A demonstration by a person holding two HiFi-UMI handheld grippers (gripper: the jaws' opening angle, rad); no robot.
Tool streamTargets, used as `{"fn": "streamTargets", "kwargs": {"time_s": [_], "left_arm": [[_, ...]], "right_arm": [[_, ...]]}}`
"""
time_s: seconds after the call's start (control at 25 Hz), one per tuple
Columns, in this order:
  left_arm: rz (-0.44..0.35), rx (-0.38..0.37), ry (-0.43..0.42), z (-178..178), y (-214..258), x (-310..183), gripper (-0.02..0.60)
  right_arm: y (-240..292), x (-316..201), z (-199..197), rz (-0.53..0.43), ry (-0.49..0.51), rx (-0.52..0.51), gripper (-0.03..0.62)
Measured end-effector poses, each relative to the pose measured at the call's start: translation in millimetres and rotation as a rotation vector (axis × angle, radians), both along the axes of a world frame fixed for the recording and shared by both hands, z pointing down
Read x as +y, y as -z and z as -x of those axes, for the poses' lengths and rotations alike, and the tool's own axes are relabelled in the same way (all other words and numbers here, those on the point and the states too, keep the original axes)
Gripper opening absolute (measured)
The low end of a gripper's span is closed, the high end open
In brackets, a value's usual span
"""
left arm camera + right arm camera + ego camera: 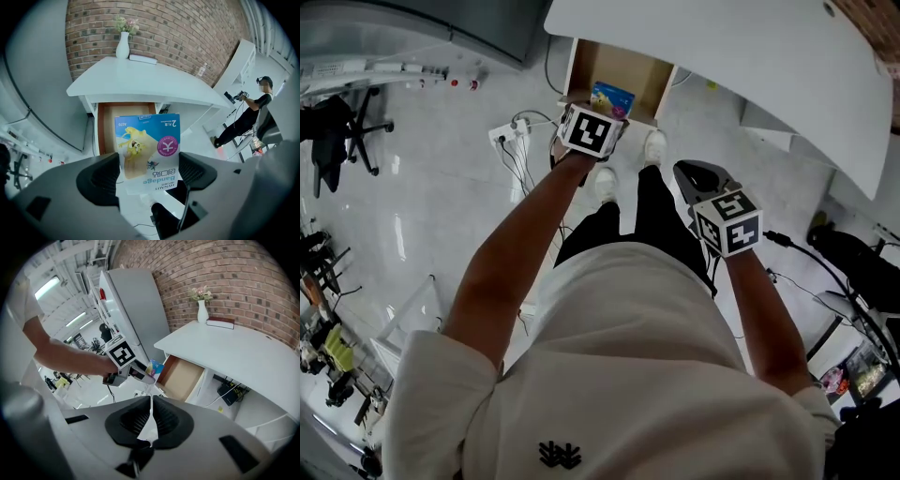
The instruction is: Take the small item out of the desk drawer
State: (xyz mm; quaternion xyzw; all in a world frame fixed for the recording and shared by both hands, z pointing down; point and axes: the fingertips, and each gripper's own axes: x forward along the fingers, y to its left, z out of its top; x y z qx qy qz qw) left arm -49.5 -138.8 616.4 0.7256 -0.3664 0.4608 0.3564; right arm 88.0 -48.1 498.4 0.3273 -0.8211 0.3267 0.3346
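Note:
A small blue and yellow bandage box (pixel 149 150) sits upright between the pads of my left gripper (pixel 149 174), which is shut on it. In the head view the box (pixel 612 98) hangs over the front part of the open wooden drawer (pixel 652 75), with the left gripper (pixel 602 112) just below it. The right gripper view shows the box (pixel 155 367) lifted clear in front of the drawer (pixel 180 378), whose brown floor looks bare. My right gripper (pixel 698 178) hangs lower right, away from the drawer. Its jaws (pixel 151 406) are shut with nothing between them.
The white desk (pixel 750 66) overhangs the drawer and carries a white vase (pixel 202 310) and a book (pixel 220 322). A grey cabinet (pixel 136 310) stands to the left. Cables and a power strip (pixel 511 136) lie on the floor. Another person (pixel 248 112) stands far right.

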Motion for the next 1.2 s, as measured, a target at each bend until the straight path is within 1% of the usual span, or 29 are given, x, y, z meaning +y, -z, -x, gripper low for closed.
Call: {"fn": "streamTargets", "kwargs": {"time_s": [0.12, 0.28, 0.6, 0.8, 1.2], "left_arm": [[0.02, 0.044, -0.014, 5.3, 20.7, 27.5, 0.388], [0.034, 0.122, -0.014, 5.1, 47.4, 60.8, 0.388], [0.011, 0.167, -0.029, 11.5, 83.7, 97.5, 0.388], [-0.062, 0.178, -0.045, 21.0, 105.0, 106.4, 0.388], [-0.064, 0.19, -0.048, 41.4, 116.3, 134.7, 0.388]], "right_arm": [[10.5, 7.8, 9.0, -0.014, -0.004, -0.001, 0.04], [26.2, 16.5, 17.6, -0.038, -0.011, -0.007, 0.038], [47.1, 35.2, 25.2, -0.071, -0.026, 0.001, 0.035], [56.9, 50.5, 32.8, -0.082, -0.031, 0.014, 0.032], [67.2, 67.9, 51.0, -0.111, -0.033, 0.022, 0.031]]}}
